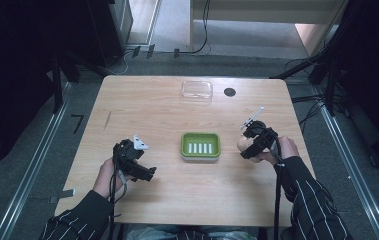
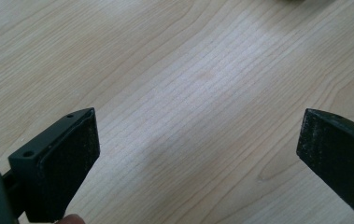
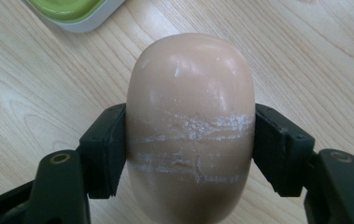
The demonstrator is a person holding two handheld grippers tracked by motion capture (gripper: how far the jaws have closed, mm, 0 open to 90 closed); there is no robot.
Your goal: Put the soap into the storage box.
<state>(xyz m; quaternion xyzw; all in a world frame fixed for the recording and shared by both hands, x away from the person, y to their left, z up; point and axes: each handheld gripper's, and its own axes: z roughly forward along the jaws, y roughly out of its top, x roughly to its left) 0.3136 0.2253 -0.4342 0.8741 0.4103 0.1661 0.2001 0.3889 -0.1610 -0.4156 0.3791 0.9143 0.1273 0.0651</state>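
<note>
The right claw (image 3: 191, 149) is clamped on a peach-coloured bar of soap (image 3: 191, 121), one black jaw pressed against each long side. The soap's rounded end points away from the claw, and pale scuffed bands run across its face where it sits between the jaws. In the high view the right claw (image 1: 249, 142) holds the soap (image 1: 242, 144) just to the right of the green soap dish (image 1: 200, 146), close to the dish's right edge but apart from it. I cannot tell whether the soap touches the surface or is held just above it. In the right gripper view a corner of the green soap dish (image 3: 69, 11) shows beyond the soap.

The left claw (image 2: 198, 149) stands wide, its two jaws far apart with bare wood grain between them and nothing held. In the high view the left claw (image 1: 144, 172) is to the left of the dish and somewhat nearer the person, held low over the surface (image 1: 152, 107).

The dish lies near the middle of the surface, with a row of white slots in its floor. Beyond the dish, near the far edge, lies a clear plastic lid (image 1: 197, 91), and just right of it a small dark round spot (image 1: 230, 92). Striped sleeves (image 1: 317, 205) enter from the near side.
</note>
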